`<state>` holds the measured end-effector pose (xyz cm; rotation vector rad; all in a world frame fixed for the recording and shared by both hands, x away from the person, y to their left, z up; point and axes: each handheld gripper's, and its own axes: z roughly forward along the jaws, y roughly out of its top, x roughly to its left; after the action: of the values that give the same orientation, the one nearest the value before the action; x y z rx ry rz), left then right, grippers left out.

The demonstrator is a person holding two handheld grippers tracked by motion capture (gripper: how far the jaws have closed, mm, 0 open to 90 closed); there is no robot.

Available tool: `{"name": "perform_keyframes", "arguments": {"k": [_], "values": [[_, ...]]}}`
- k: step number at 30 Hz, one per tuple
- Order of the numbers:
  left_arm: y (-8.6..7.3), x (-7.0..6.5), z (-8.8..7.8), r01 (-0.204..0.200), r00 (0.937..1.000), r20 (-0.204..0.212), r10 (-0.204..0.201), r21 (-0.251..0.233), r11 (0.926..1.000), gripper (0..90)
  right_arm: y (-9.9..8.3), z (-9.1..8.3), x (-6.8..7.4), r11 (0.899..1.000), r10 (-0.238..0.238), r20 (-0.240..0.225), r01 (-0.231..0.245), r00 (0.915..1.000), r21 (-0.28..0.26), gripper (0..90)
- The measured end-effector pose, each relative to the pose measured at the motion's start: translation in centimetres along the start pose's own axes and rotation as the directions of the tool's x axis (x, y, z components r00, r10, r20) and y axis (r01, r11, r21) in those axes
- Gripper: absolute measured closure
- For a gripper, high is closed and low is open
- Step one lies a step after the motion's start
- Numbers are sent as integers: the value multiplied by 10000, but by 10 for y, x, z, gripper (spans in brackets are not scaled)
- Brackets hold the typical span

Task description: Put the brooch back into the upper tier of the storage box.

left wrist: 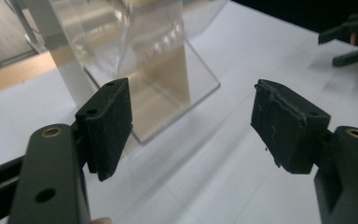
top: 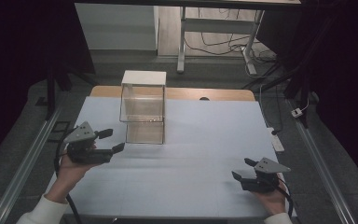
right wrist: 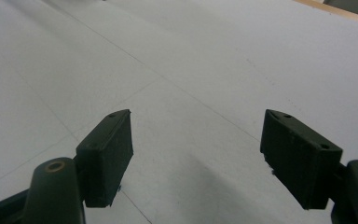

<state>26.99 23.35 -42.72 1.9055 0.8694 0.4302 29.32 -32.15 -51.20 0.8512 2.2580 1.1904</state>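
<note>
Nearest the lens, two black pads [left wrist: 106, 126] of the left gripper [top: 112, 141], standing well apart with nothing between them, only white table [top: 191, 154] showing through the gap. Just beyond them, the clear box [top: 142, 112]: see-through walls, white top, standing upright near the far left of the table, a lower clear part resting on the white sheet. Not being touched at this moment; left gripper hovering near its lower left corner, angling toward it, apart from it.

Judging progress: looking like an early stage, an approach to the box. Nothing being gripped, nothing lying inside the box as far as the glare allows; the grasp and whatever handling comes after all remaining to do.

Farther out, the right gripper [top: 243, 169] sitting low near the right front edge of the table, well apart from the box, jaws likewise spread wide over bare sheet, holding nothing. Beyond the table, a desk frame [top: 182, 42] and loose cables on the floor.

No brand, label or writing readable anywhere, neither on the box nor on either gripper.
</note>
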Motion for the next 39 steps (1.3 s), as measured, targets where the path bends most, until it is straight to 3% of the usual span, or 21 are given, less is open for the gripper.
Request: {"name": "perform_keyframes", "arguments": {"k": [13, 23, 34, 39], "values": [[-56, 4, 5, 709, 9974, -219, -692, 862, 9938, 279, -1, 0, 0, 10000, -25, -38, 26, 10000, 12, 249], [-87, 5, 5, 1096, 9936, -376, -1061, 1067, 9882, 276, -2, 0, -1, 9998, -145, 68, 144, 9999, 164, 249], [-97, 2, 12, 961, 9948, -482, -901, 1418, 9852, 264, -4, 0, -1, 9989, -318, 173, 312, 9993, 344, 249], [-96, 3, 12, 973, 9945, -522, -911, 1320, 9865, 262, -4, 0, -1, 9989, -317, 160, 311, 9994, 355, 250]]}}
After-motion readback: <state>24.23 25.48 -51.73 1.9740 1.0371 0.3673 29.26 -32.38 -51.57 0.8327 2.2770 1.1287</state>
